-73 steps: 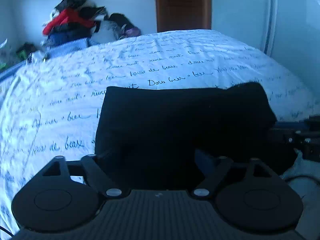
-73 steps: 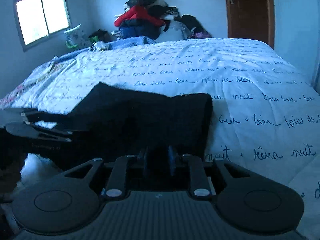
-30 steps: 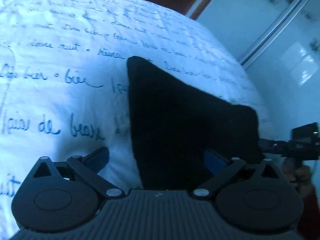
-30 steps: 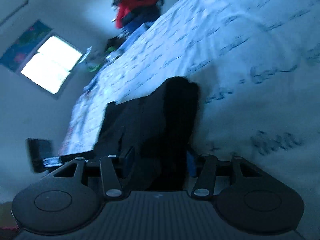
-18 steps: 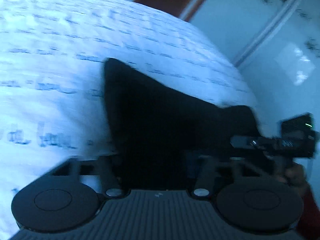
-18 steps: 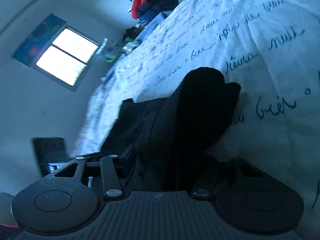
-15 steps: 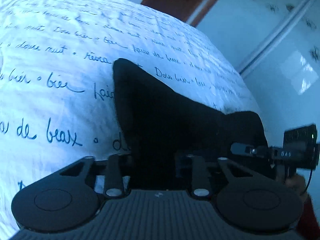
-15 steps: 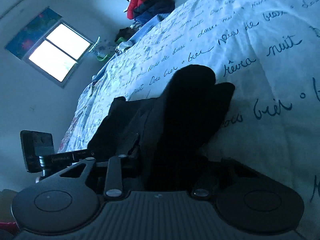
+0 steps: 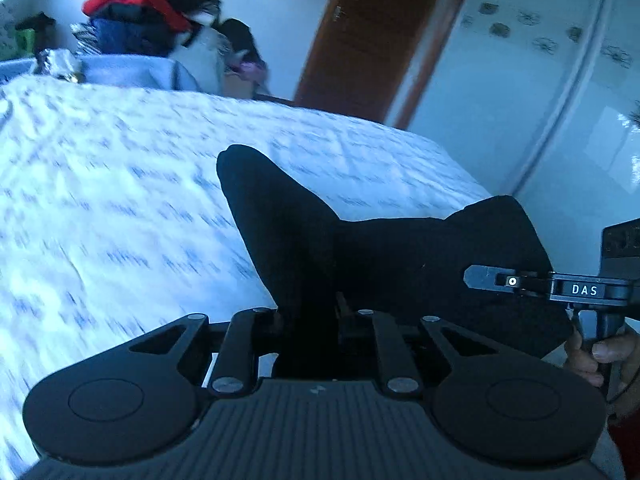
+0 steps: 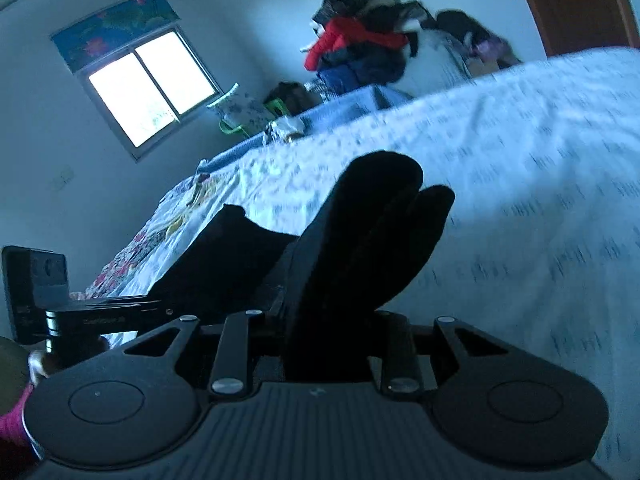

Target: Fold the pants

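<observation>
Black fabric pants (image 9: 384, 248), already folded into a thick bundle, hang in the air just above the white bedspread printed with blue handwriting (image 9: 120, 200), pinched at both near corners. The left tongs (image 9: 310, 320) are closed tight on one corner of the cloth, and the right tongs (image 10: 328, 320) are closed on the other, with the fabric bulging up between their fingers and drooping in a shallow sag from one to the other. A couple of seconds ago the same bundle lay flat on the bed with both pairs of tongs spread wide on either side of its near edge; about half a second ago they had already clamped down, and since then the near edge has been raised so that the far corners point upward and the bedspread streaks past in a blur. To me that means the grasp has taken and the lift for the next fold is under way, likely carrying the near edge over toward the far one. From the left view the right tongs show at the far side with a hand on the handle (image 9: 600, 352). Behind the bed a heap of red and dark clothes (image 10: 360, 48) sits by the wall, near a bright window (image 10: 152, 88) and a brown wooden door (image 9: 372, 36).
</observation>
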A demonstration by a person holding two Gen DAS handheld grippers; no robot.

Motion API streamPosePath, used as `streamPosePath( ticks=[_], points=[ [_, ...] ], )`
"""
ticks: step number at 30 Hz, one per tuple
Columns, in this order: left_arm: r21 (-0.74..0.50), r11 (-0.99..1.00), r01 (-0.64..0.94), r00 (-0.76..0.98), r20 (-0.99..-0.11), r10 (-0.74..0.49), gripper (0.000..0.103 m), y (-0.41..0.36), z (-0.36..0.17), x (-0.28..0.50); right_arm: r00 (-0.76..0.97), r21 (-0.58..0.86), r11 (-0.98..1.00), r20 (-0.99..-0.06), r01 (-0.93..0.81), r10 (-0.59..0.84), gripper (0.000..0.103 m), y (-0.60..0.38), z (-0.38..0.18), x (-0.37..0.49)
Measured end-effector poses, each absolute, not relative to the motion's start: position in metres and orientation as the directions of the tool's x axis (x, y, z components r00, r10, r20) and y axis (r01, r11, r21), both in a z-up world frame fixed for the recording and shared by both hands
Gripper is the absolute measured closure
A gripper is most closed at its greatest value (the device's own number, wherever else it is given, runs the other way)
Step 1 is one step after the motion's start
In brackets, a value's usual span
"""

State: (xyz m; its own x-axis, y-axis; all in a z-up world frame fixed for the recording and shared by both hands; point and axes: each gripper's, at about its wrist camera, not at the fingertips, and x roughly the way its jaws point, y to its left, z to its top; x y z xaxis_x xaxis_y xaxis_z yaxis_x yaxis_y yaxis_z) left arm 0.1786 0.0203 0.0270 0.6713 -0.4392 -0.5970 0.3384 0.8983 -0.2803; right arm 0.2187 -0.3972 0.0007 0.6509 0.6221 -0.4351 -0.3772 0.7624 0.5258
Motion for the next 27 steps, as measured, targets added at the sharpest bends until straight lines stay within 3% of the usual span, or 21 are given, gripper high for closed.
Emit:
streamPosePath(
  ticks=[6, 8, 9, 10, 13, 16, 17, 20, 22, 25, 27],
  points=[
    [-0.226, 0.937, 0.266, 0.658, -0.668, -0.347, 0.078, 0.032, 0.000, 0.239, 0.643, 0.532, 0.780, -0.478, -0.331, 0.599, 0.075, -0.369, -0.025, 0.287],
    [-0.230, 0.943, 0.243, 0.644, -0.688, -0.334, 0.074, 0.035, -0.014, 0.247, 0.634, 0.529, 0.803, -0.528, -0.275, 0.565, 0.068, -0.367, -0.043, 0.301],
    [-0.237, 0.941, 0.240, 0.641, -0.690, -0.337, 0.070, 0.037, -0.017, 0.248, 0.633, 0.524, 0.816, -0.551, -0.245, 0.544, 0.058, -0.368, -0.051, 0.306],
    [-0.249, 0.939, 0.236, 0.638, -0.689, -0.343, 0.068, 0.040, -0.020, 0.249, 0.628, 0.538, 0.814, -0.561, -0.220, 0.540, 0.055, -0.371, -0.057, 0.308],
    [-0.265, 0.941, 0.209, 0.642, -0.689, -0.337, 0.053, 0.049, -0.020, 0.245, 0.627, 0.610, 0.768, -0.524, -0.198, 0.577, 0.054, -0.387, -0.063, 0.304],
    [-0.211, 0.966, 0.151, 0.671, -0.696, -0.257, 0.032, 0.053, -0.012, 0.239, 0.642, 0.594, 0.785, -0.535, -0.175, 0.549, 0.052, -0.399, -0.054, 0.291],
    [-0.193, 0.972, 0.132, 0.682, -0.694, -0.231, 0.025, 0.056, -0.009, 0.234, 0.657, 0.566, 0.808, -0.550, -0.161, 0.516, 0.052, -0.403, -0.050, 0.283],
    [-0.174, 0.982, 0.068, 0.688, -0.705, -0.172, 0.024, 0.060, -0.001, 0.209, 0.752, 0.383, 0.920, -0.582, -0.083, 0.310, 0.050, -0.401, -0.031, 0.254],
    [-0.182, 0.983, 0.025, 0.682, -0.716, -0.149, 0.024, 0.056, 0.002, 0.192, 0.821, 0.237, 0.965, -0.525, -0.113, 0.224, 0.050, -0.386, -0.017, 0.224],
    [-0.159, 0.987, 0.033, 0.683, -0.717, -0.138, 0.024, 0.041, -0.003, 0.174, 0.839, 0.170, 0.952, -0.451, -0.254, 0.304, 0.051, -0.361, -0.008, 0.193],
    [-0.097, 0.995, 0.037, 0.683, -0.724, -0.096, 0.021, 0.030, -0.012, 0.173, 0.810, 0.115, 0.934, -0.470, -0.337, 0.350, 0.052, -0.340, -0.012, 0.185]
  ],
)
